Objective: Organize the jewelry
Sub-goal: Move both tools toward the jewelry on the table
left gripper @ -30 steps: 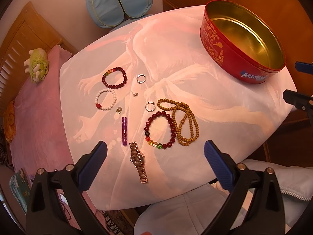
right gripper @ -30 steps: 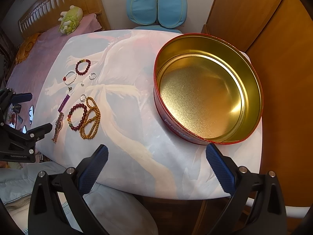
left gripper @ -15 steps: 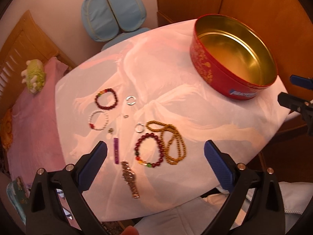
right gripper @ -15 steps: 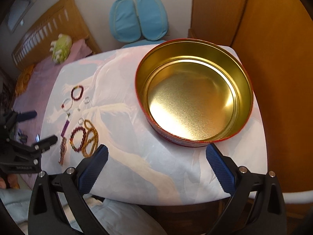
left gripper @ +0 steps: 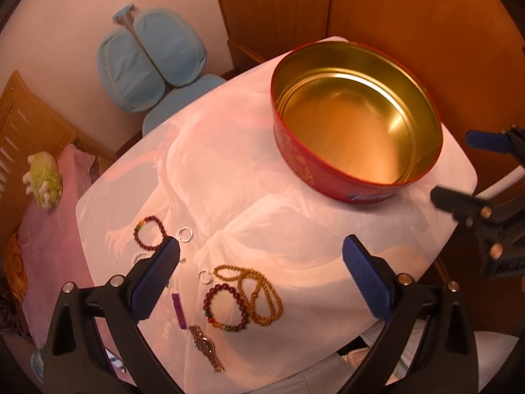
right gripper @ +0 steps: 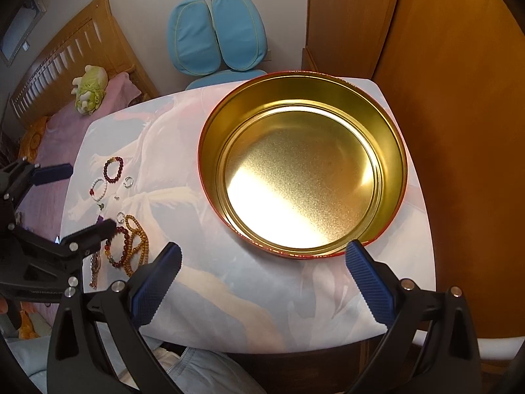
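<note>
An empty round red tin [left gripper: 297, 156] with a gold inside stands at the table's far right; it also shows in the right wrist view [right gripper: 210, 124]. Jewelry lies at the near left: a dark red bead bracelet [left gripper: 226, 308], a brown bead necklace [left gripper: 262, 295], a watch [left gripper: 206, 348], a purple tube [left gripper: 178, 308], a second red bracelet [left gripper: 149, 233], a white bracelet [right gripper: 99, 189] and silver rings [left gripper: 185, 233]. My left gripper [left gripper: 259, 274] is open and empty above the jewelry. My right gripper [right gripper: 262, 277] is open and empty in front of the tin.
The table wears a pale printed cloth [left gripper: 236, 177]. A blue chair [left gripper: 154, 62] stands behind it. A bed with a pink cover [left gripper: 49, 239] and a green plush toy [left gripper: 44, 182] lies to the left. A wooden wardrobe [left gripper: 410, 26] is at the right.
Both grippers have risen and pulled back, so the table looks smaller and the tin's inside shows more. Both stay open. The jewelry and tin have not moved.
</note>
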`<state>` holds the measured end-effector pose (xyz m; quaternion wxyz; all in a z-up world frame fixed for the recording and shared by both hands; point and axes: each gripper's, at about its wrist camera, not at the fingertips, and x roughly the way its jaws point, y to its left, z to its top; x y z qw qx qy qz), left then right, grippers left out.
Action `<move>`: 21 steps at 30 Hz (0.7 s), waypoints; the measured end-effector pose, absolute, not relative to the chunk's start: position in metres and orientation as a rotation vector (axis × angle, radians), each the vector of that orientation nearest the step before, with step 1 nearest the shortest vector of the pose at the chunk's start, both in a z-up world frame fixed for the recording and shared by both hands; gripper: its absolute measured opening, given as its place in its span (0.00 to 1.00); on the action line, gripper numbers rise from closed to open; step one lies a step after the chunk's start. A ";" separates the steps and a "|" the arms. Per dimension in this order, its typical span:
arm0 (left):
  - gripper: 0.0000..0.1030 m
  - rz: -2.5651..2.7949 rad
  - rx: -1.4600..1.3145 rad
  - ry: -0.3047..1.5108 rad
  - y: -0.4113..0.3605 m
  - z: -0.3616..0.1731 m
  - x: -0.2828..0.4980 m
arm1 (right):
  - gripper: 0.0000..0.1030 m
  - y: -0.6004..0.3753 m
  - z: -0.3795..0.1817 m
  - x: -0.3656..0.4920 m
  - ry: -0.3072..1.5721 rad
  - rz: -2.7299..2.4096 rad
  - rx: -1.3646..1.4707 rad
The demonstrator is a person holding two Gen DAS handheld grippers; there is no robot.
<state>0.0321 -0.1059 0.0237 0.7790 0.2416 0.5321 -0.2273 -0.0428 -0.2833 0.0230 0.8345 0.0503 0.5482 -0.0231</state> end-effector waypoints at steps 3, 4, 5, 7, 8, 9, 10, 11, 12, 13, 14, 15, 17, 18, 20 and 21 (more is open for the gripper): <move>0.94 -0.516 0.520 1.148 -0.111 0.025 0.031 | 0.98 -0.283 0.025 -0.051 1.137 -0.065 0.090; 0.94 -0.521 0.509 1.152 -0.110 0.026 0.031 | 0.98 -0.285 0.024 -0.054 1.129 -0.068 0.102; 0.94 -0.523 0.499 1.158 -0.109 0.026 0.032 | 0.98 -0.286 0.024 -0.055 1.125 -0.067 0.116; 0.94 -0.540 0.469 1.170 -0.106 0.028 0.033 | 0.98 -0.290 0.023 -0.059 1.117 -0.060 0.156; 0.94 -0.547 0.457 1.171 -0.103 0.029 0.032 | 0.98 -0.290 0.023 -0.060 1.117 -0.051 0.174; 0.94 -0.550 0.448 1.168 -0.100 0.030 0.032 | 0.98 -0.288 0.022 -0.060 1.118 -0.038 0.187; 0.94 -0.550 0.446 1.159 -0.095 0.032 0.031 | 0.98 -0.285 0.020 -0.060 1.116 -0.016 0.194; 0.94 -0.545 0.446 1.144 -0.088 0.034 0.030 | 0.98 -0.280 0.020 -0.060 1.107 0.011 0.198; 0.94 -0.535 0.448 1.131 -0.081 0.034 0.028 | 0.98 -0.273 0.020 -0.060 1.088 0.052 0.199; 0.94 -0.510 0.449 1.115 -0.068 0.035 0.028 | 0.98 -0.266 0.020 -0.059 1.068 0.088 0.196; 0.94 -0.488 0.449 1.109 -0.056 0.035 0.028 | 0.98 -0.255 0.019 -0.059 1.039 0.122 0.181; 0.94 -0.458 0.443 1.116 -0.041 0.033 0.029 | 0.98 -0.244 0.018 -0.059 1.014 0.145 0.154; 0.94 -0.381 0.395 1.182 -0.006 0.021 0.037 | 0.98 -0.216 0.011 -0.054 1.037 0.203 0.057; 0.94 -0.348 0.350 1.219 0.014 0.014 0.041 | 0.98 -0.204 0.006 -0.050 1.062 0.226 0.022; 0.94 -0.289 0.279 1.258 0.047 0.003 0.046 | 0.98 -0.183 -0.002 -0.044 1.073 0.248 -0.013; 0.94 -0.263 0.256 1.271 0.062 -0.001 0.046 | 0.98 -0.175 -0.005 -0.041 1.074 0.260 -0.019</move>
